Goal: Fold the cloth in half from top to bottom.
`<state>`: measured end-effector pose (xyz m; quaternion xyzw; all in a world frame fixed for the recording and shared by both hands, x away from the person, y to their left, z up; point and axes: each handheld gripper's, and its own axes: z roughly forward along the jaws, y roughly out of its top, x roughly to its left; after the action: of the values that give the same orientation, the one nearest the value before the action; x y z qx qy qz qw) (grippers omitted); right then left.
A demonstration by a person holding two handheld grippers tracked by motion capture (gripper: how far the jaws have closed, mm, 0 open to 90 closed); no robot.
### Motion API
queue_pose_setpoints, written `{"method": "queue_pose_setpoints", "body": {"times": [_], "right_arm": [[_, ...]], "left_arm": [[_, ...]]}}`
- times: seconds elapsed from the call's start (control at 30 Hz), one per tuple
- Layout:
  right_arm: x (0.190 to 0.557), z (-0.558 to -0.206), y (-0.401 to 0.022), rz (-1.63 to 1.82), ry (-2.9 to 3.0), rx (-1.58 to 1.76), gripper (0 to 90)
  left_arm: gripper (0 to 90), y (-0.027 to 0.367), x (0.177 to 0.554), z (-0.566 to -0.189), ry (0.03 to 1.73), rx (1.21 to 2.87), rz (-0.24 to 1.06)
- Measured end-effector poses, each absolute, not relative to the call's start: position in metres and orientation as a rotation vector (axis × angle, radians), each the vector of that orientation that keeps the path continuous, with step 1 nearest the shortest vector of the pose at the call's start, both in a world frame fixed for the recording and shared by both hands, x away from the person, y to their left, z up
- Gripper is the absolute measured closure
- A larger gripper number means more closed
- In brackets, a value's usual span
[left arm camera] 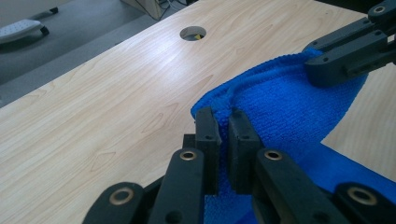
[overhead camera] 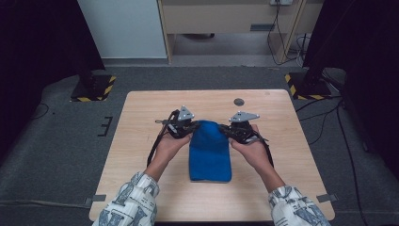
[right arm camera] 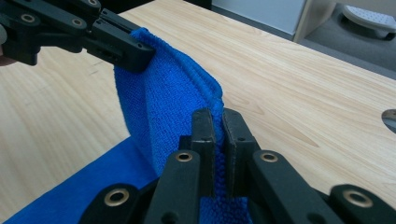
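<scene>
A: Where does the cloth (overhead camera: 210, 153) lie?

B: It lies on the counter (overhead camera: 141, 141), near the middle, as a long blue strip running from the person's side toward the far side. Its far end is lifted off the wood.

A: What holds that end up?

B: Both claws. The left claw (overhead camera: 190, 126) is clamped on the left corner of the far edge, and the right claw (overhead camera: 225, 129) is clamped on the right corner. In the left gripper view the cloth (left arm camera: 285, 112) sits pinched between the claw's (left arm camera: 226, 122) two black jaws, with the hem running across to the other claw (left arm camera: 327, 70).

A: And from the other side?

B: The right gripper view shows the same: the claw (right arm camera: 218, 121) grips the hem, and the cloth (right arm camera: 163, 102) hangs like a curtain over to the left claw (right arm camera: 133, 56). The rest trails flat on the counter (right arm camera: 289, 79).

A: Anything else on the wood?

B: A round hole (overhead camera: 239, 101) near the far edge, well apart from the cloth.
</scene>
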<state>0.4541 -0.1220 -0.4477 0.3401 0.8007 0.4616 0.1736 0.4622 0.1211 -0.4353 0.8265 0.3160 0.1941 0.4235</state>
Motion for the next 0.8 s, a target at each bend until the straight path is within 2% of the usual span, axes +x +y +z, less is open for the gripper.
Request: {"method": "queue_pose_setpoints", "body": {"times": [0.3, 0.8], "right_arm": [[0.433, -0.442, -0.119, 1.320, 2.286, 0.912, 84.6], [0.412, -0.467, -0.130, 1.312, 2.339, 0.907, 83.9]], "left_arm": [[84.1, 0.128, 0.440, -0.433, 0.775, 2.046, 0.475], [83.8, 0.124, 0.410, -0.452, 0.736, 2.065, 0.437]]}}
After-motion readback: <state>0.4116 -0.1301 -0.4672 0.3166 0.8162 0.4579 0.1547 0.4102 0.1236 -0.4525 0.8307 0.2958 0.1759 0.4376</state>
